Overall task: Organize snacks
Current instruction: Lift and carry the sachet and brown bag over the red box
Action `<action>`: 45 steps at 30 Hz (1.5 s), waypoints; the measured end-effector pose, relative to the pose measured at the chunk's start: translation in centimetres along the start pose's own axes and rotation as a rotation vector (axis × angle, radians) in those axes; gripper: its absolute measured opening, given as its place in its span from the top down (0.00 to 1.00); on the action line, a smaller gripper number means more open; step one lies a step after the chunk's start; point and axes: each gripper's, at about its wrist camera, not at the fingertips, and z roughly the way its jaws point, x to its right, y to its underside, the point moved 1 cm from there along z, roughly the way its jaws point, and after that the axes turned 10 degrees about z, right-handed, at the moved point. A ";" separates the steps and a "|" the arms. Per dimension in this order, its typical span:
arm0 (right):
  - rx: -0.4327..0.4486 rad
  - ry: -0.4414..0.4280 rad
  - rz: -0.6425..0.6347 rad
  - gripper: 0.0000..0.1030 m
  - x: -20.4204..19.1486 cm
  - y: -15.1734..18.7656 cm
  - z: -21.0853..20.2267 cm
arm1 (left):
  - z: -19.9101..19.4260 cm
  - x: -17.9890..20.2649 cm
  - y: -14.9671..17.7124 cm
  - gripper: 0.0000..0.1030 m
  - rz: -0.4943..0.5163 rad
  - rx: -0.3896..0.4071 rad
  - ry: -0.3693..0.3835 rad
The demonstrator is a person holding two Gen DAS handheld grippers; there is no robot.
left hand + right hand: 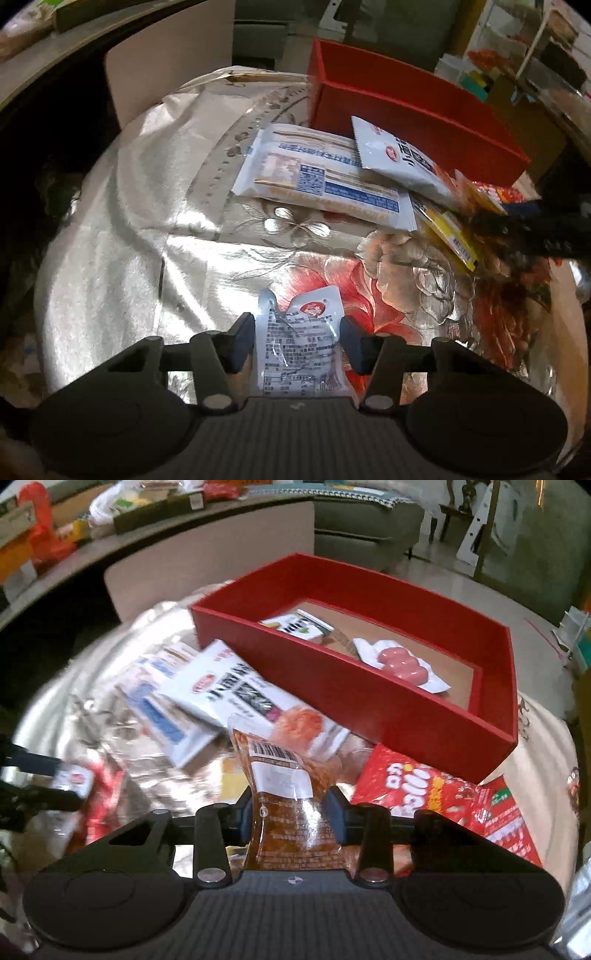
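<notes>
Near the red box [369,701], on a desk [122,229] covered with a shiny floral cloth, both tools carry snack packets. The left tool [297,338] has its two fingers closed against the sides of a small white sachet [299,343] printed with dense text and a red round logo; the sachet sits in front of the red box, well apart from it, above the cloth's large red flower. The right tool [291,816] is clamped on a clear brown packet [286,797] with a barcode label at its top, held just in front of the red box's near wall.

Inside the red box, on its brown cardboard floor, lie a white-and-black packet [299,626] toward the left end and a packet of pink sausage-like pieces [400,662] toward the middle. Against the box's near wall a white packet with a red logo [236,694] rests on top of a longer white-and-blue packet [321,177], overlapping it. A red bag with white lettering [410,786] lies touching the box's right front corner, beside the brown packet. A yellow-edged packet [450,232] lies by the white-and-blue one, partly under the right tool in the left wrist view.
</notes>
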 end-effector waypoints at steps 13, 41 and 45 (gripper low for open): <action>0.097 -0.038 0.111 0.58 -0.6 0.9 -4.8 | -1.5 0.3 0.5 0.73 0.010 0.023 -0.027; 0.289 -0.079 0.155 0.58 -1.7 -1.0 -11.6 | -6.7 5.1 -2.2 0.63 0.007 0.121 0.048; 0.343 -0.073 0.216 0.58 -0.7 -2.2 -12.5 | -7.2 6.5 -6.6 0.63 0.038 0.218 0.083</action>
